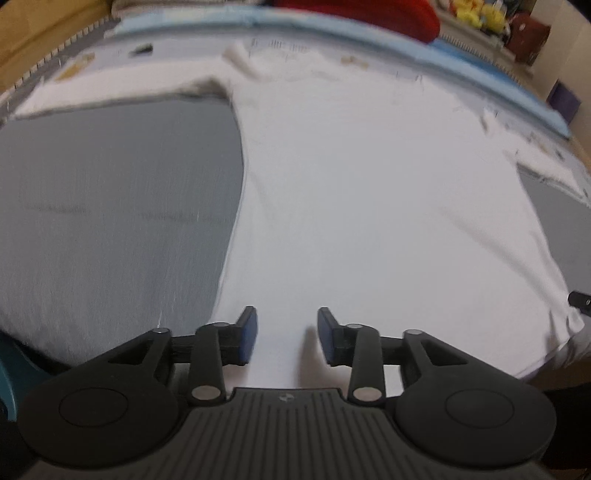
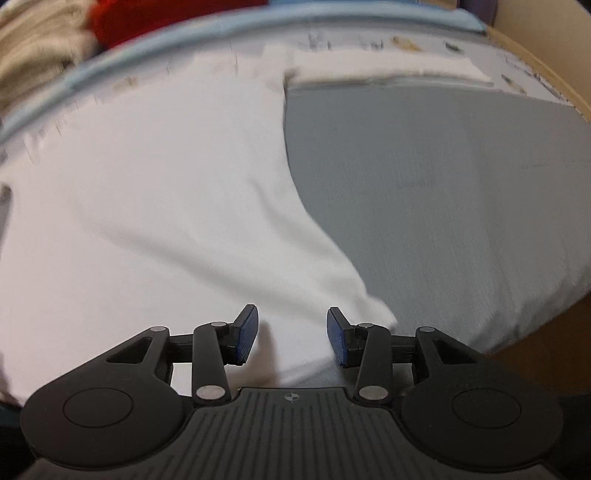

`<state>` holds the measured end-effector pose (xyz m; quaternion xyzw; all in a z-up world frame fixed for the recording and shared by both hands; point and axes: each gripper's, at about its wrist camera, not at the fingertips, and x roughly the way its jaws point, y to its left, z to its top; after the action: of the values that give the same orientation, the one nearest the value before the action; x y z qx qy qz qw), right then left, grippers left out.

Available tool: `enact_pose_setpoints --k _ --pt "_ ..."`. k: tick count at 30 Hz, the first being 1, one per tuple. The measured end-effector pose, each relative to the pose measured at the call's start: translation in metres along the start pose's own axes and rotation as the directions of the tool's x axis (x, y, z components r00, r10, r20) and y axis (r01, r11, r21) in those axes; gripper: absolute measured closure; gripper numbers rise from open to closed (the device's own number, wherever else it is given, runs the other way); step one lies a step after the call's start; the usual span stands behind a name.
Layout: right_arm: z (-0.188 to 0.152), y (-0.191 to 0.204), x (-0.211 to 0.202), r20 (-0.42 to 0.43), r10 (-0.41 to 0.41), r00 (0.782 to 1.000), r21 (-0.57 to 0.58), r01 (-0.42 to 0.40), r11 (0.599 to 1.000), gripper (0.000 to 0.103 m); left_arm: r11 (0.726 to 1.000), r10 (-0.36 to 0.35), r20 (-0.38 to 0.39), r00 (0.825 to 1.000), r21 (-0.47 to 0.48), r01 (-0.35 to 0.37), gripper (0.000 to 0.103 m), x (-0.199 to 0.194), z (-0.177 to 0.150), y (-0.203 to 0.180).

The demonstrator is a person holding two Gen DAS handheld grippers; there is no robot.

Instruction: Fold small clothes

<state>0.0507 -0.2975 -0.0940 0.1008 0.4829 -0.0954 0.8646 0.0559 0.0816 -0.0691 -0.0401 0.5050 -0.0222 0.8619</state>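
Observation:
A white T-shirt [image 1: 369, 184] lies spread flat on a grey mat [image 1: 110, 206], collar end far away, hem near me. My left gripper [image 1: 287, 334] is open and empty, low over the hem near the shirt's left bottom corner. The right wrist view shows the same shirt [image 2: 166, 206] on the grey mat [image 2: 443, 192]. My right gripper [image 2: 292, 334] is open and empty, low over the hem near the shirt's right bottom corner. A sleeve reaches out at each far side. Both views are blurred.
A light blue mat edge [image 1: 369, 33] runs along the far side. Beyond it lie a red cloth [image 1: 369, 14] and yellow toys [image 1: 476, 16]. A wooden floor strip [image 1: 37, 33] shows at the far left. A beige cloth heap [image 2: 33, 48] sits far left in the right wrist view.

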Motion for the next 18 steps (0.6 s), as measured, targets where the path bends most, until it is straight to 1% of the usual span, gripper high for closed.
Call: enact_pose_setpoints --k 1,3,7,8,9,10,12,13,14,15,16,18 --pt "0.003 0.002 -0.006 0.044 0.009 0.999 0.0 -0.009 1.0 0.06 1.0 0.0 0.029 1.0 0.004 0.0 0.052 -0.005 0.002 -0.002" --pt "0.008 0.004 -0.015 0.112 0.023 0.993 -0.004 -0.023 1.0 0.06 1.0 0.0 0.092 0.996 0.014 -0.001 0.046 -0.012 0.007 -0.009" --pt "0.018 0.011 -0.033 0.237 0.058 0.97 0.003 -0.06 0.998 0.06 1.0 0.0 0.209 0.978 0.013 -0.003 0.043 -0.03 0.014 -0.017" --pt "0.021 0.014 -0.037 0.26 0.062 0.964 0.004 -0.066 0.998 0.06 1.0 -0.001 0.242 0.97 0.007 -0.001 0.041 -0.035 0.017 -0.019" --pt "0.02 0.018 -0.042 0.292 0.068 0.954 0.004 -0.072 0.997 0.06 1.0 0.001 0.269 0.963 0.001 -0.001 0.036 -0.041 0.018 -0.021" --pt "0.02 0.02 -0.05 0.329 0.075 0.941 0.0 -0.079 0.997 0.06 1.0 0.005 0.302 0.953 -0.003 -0.004 0.029 -0.044 0.02 -0.023" --pt "0.022 0.027 -0.06 0.401 0.094 0.911 -0.029 -0.09 0.996 0.06 1.0 0.029 0.374 0.927 -0.001 -0.031 0.022 -0.054 0.026 -0.03" --pt "0.023 0.033 -0.064 0.432 0.102 0.896 -0.053 -0.088 0.995 0.06 0.999 0.039 0.403 0.914 0.001 -0.044 0.02 -0.062 0.027 -0.032" --pt "0.019 0.035 -0.071 0.451 0.105 0.886 -0.069 -0.083 0.994 0.059 0.999 0.045 0.422 0.906 0.003 -0.051 0.019 -0.069 0.028 -0.035" --pt "0.02 0.04 -0.074 0.468 0.11 0.877 -0.086 -0.079 0.993 0.059 0.999 0.047 0.429 0.902 0.005 -0.054 0.018 -0.072 0.032 -0.038" --pt "0.02 0.044 -0.076 0.477 0.116 0.871 -0.099 -0.077 0.992 0.059 0.999 0.043 0.425 0.904 0.006 -0.05 0.018 -0.073 0.035 -0.04" --pt "0.023 0.052 -0.074 0.471 0.115 0.874 -0.113 -0.07 0.991 0.059 0.998 0.043 0.413 0.91 0.028 -0.06 0.018 -0.078 0.047 -0.047"
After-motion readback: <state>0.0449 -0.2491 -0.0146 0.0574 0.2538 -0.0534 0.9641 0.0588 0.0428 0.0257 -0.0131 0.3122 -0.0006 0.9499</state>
